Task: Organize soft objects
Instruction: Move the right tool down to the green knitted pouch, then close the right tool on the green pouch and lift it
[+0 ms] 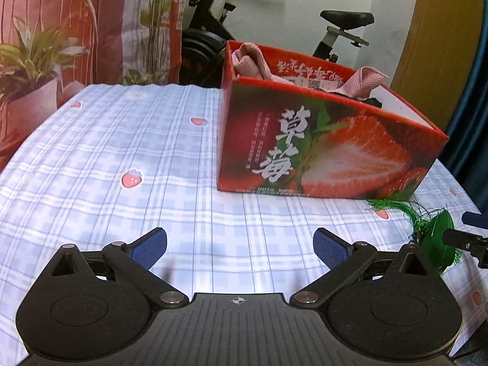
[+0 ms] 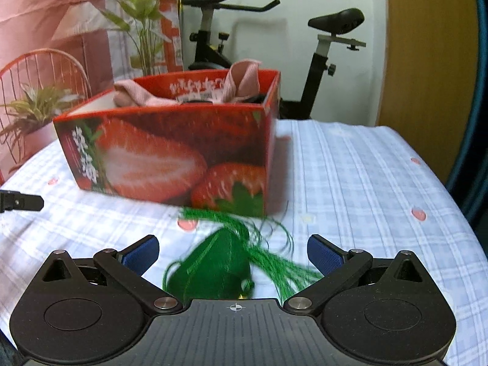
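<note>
- Right wrist view: the right hand-held gripper [image 2: 233, 251] gapes wide around a green tasselled pouch [image 2: 213, 267], gripping nothing.
- Left hand-held gripper [image 1: 240, 248] gapes wide, empty, above the bench [image 1: 106, 158].
- Strawberry box [image 1: 320, 152] holds pink cloth [image 1: 250, 61].

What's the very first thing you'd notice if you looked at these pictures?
The big red strawberry box grabs the eye first, standing on the blue checked tablecloth with pink cloth poking out of its top. Next comes the shiny green tasselled pouch lying on the cloth just in front of the box, between the open right tongs. The left tongs are open too, with nothing between them.
</note>
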Motion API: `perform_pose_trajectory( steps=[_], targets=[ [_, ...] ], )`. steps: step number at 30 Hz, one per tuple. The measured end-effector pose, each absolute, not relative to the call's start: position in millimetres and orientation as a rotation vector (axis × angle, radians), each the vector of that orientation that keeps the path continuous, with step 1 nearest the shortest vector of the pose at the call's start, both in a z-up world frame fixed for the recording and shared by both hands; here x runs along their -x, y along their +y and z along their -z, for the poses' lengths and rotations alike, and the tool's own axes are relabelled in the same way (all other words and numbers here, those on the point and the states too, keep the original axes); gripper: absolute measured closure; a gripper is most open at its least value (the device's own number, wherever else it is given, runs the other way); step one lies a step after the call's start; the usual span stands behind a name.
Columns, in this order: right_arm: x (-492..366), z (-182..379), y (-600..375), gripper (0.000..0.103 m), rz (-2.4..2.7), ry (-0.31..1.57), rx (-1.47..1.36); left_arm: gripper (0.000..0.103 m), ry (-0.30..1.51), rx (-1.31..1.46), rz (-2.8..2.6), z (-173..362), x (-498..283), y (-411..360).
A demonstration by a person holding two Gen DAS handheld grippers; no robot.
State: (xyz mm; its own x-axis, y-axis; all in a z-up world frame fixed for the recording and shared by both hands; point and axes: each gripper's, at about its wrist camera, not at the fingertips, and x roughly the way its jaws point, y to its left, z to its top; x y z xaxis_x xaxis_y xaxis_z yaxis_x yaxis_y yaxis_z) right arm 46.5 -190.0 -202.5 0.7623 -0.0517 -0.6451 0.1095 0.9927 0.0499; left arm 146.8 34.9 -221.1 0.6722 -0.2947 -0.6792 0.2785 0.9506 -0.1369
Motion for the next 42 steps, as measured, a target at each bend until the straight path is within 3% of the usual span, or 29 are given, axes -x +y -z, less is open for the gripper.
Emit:
perform_pose_trajectory(
  steps=[8,13,18,22,34,39,42],
  targets=[
    [-41.2,215.9,-196.9,0.001,0.081,0.748,-0.101,0.0,0.804,0.031,0.31,234.3,-147.9,36.0],
    [-46.2,222.6,-197.5,0.007,0.055,0.782,-0.104,0.0,0.824,0.046,0.3,238.8,-152.2,37.3],
    [-53.4,227.0,-191.3,0.042,-0.034,0.819,-0.139,0.001,0.854,0.052,0.284,245.3,-156.2,38.1],
    [-69.1,228.6,-173.8,0.05,-0.096,0.848,-0.112,0.001,0.851,0.043,0.279,247.0,-157.7,36.6],
    [-118.0,234.0,-114.5,0.046,-0.197,0.826,-0.092,0.001,0.855,0.053,0.256,247.7,-161.0,42.4],
    [-111.3,232.0,-111.6,0.015,-0.148,0.791,-0.034,0.0,0.851,0.043,0.246,249.1,-160.9,40.4],
    [-104.2,231.3,-120.5,0.01,-0.112,0.768,-0.049,0.001,0.851,0.041,0.24,250.0,-160.6,38.5]
  ],
)
